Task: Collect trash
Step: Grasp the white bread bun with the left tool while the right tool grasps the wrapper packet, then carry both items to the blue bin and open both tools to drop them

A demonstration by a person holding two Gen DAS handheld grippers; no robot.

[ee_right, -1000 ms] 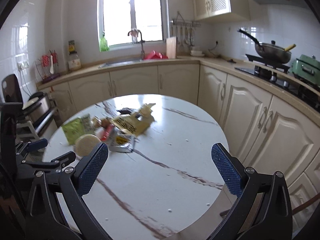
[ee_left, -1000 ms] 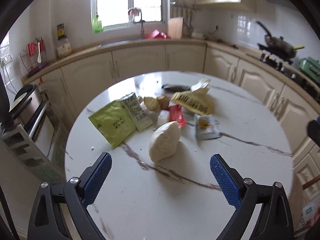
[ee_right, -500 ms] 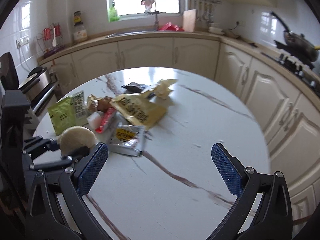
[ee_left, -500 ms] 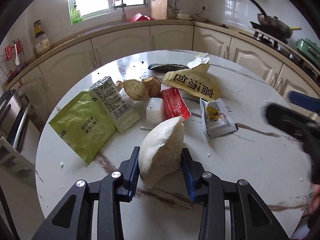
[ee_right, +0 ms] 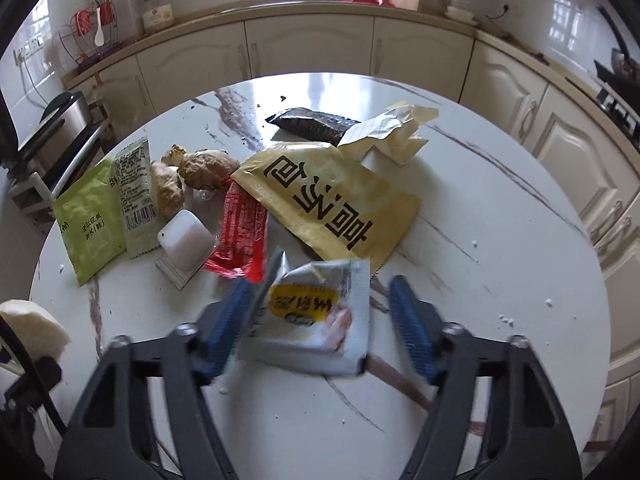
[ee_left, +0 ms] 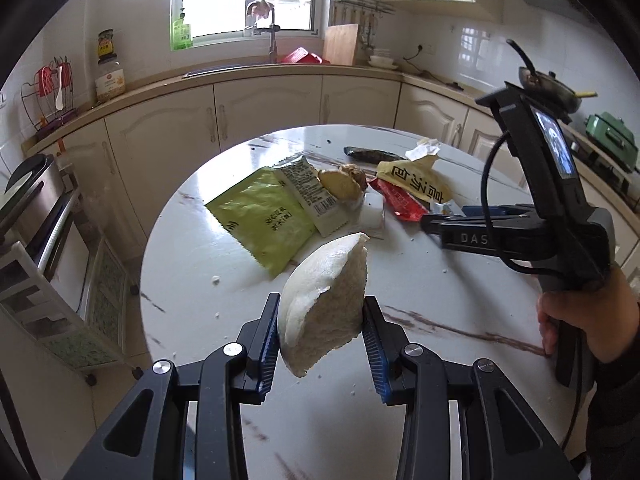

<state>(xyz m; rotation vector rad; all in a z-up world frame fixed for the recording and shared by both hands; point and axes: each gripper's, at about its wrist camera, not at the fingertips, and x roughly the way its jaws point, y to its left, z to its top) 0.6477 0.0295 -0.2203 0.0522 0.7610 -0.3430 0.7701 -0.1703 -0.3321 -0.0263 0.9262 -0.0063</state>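
Observation:
My left gripper [ee_left: 320, 320] is shut on a white steamed bun [ee_left: 326, 304] and holds it above the round marble table [ee_left: 400, 272]. My right gripper [ee_right: 320, 312] is open around a silver snack packet with a yellow label [ee_right: 312, 316], its left pad close to the packet's edge. Behind it lie a yellow bag [ee_right: 332, 204], a red wrapper [ee_right: 242, 236], a white tub [ee_right: 186, 240], ginger pieces [ee_right: 192, 172], a green packet [ee_right: 90, 220], a dark wrapper [ee_right: 312, 122] and crumpled paper [ee_right: 392, 132]. The bun shows at the right wrist view's left edge [ee_right: 32, 328].
Cream kitchen cabinets [ee_left: 260, 108] curve around the table. A stove with a pan [ee_left: 548, 84] is at right. A rack and oven [ee_left: 36, 216] stand left of the table. Crumbs dot the table top.
My left gripper has lifted the bun off the table and pulled back. My right gripper has moved in low over the table and its jaws have narrowed around the silver packet.

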